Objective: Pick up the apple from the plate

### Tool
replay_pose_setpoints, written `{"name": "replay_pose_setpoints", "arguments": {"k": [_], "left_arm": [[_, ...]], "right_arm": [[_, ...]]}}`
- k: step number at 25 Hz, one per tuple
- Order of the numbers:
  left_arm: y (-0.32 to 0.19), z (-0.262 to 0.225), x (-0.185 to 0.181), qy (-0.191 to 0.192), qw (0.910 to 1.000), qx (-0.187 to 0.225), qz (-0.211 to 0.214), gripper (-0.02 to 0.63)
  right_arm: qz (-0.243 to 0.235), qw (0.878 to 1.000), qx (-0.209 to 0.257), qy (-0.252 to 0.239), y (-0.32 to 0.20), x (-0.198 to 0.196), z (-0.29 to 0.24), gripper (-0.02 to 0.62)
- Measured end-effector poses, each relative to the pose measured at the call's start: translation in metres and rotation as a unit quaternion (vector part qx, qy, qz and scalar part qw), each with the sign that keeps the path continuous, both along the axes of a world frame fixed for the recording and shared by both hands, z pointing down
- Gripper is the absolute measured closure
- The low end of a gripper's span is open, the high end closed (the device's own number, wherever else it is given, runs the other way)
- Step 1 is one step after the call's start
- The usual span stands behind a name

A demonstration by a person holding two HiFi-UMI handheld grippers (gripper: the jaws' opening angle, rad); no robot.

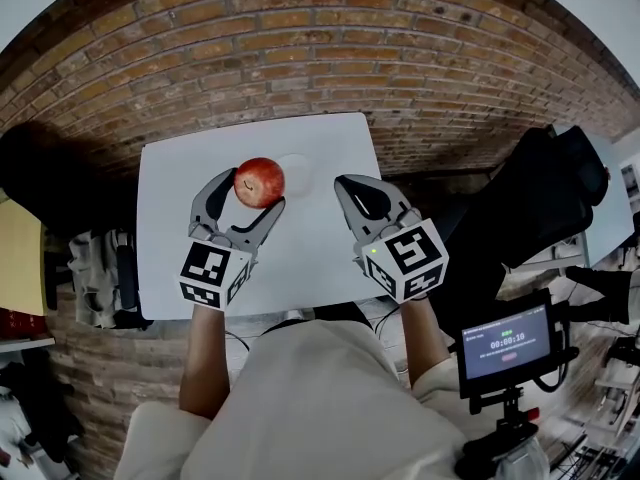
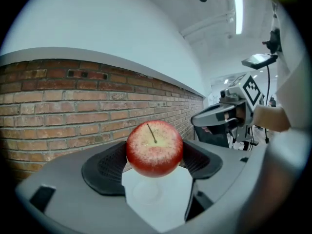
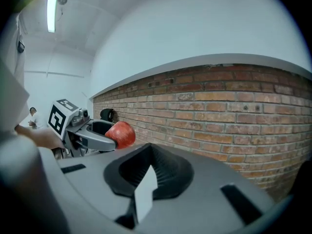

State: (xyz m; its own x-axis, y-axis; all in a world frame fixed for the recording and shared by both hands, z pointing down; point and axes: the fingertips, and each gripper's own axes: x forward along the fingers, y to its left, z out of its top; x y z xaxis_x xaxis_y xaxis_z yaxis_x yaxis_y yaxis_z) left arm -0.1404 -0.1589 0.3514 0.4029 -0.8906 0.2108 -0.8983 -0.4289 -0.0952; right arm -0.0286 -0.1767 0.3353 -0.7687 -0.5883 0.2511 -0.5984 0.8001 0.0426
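A red apple sits between the two jaws of my left gripper, which is shut on it and holds it above the white table. In the left gripper view the apple fills the gap between the black pads, stem up, with a faint white plate on the table below it. That plate lies just right of the apple in the head view. My right gripper hovers to the right, shut and holding nothing. The right gripper view shows the apple off to the left.
The small white table stands against a brick wall. A dark chair or bag is to the right, a screen on a stand at the lower right, and dark gear at the table's left side.
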Motion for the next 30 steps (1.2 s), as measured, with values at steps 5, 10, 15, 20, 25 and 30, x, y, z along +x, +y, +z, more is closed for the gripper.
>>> {"name": "replay_pose_setpoints", "arguments": {"k": [5, 10, 15, 20, 25, 30], "left_arm": [[0.016, -0.016, 0.003, 0.001, 0.9998, 0.021, 0.000, 0.245], [0.033, -0.031, -0.005, -0.005, 0.9993, 0.037, -0.008, 0.244], [0.040, -0.041, -0.009, -0.008, 0.9986, 0.051, -0.013, 0.245], [0.042, -0.047, -0.009, -0.008, 0.9981, 0.059, -0.011, 0.245], [0.042, -0.050, -0.006, -0.004, 0.9979, 0.064, -0.008, 0.245], [0.041, -0.049, -0.004, 0.000, 0.9979, 0.064, -0.008, 0.245]], "right_arm": [[-0.008, 1.000, 0.016, -0.003, 0.012, -0.007, -0.013, 0.594], [-0.010, 0.999, 0.033, -0.006, 0.024, -0.012, -0.029, 0.594], [-0.014, 0.999, 0.041, -0.003, 0.028, -0.014, -0.033, 0.594], [-0.012, 0.999, 0.044, -0.001, 0.030, -0.013, -0.036, 0.594], [-0.008, 0.999, 0.048, -0.001, 0.029, -0.009, -0.039, 0.594], [-0.005, 0.999, 0.048, -0.001, 0.030, -0.005, -0.037, 0.594]]}}
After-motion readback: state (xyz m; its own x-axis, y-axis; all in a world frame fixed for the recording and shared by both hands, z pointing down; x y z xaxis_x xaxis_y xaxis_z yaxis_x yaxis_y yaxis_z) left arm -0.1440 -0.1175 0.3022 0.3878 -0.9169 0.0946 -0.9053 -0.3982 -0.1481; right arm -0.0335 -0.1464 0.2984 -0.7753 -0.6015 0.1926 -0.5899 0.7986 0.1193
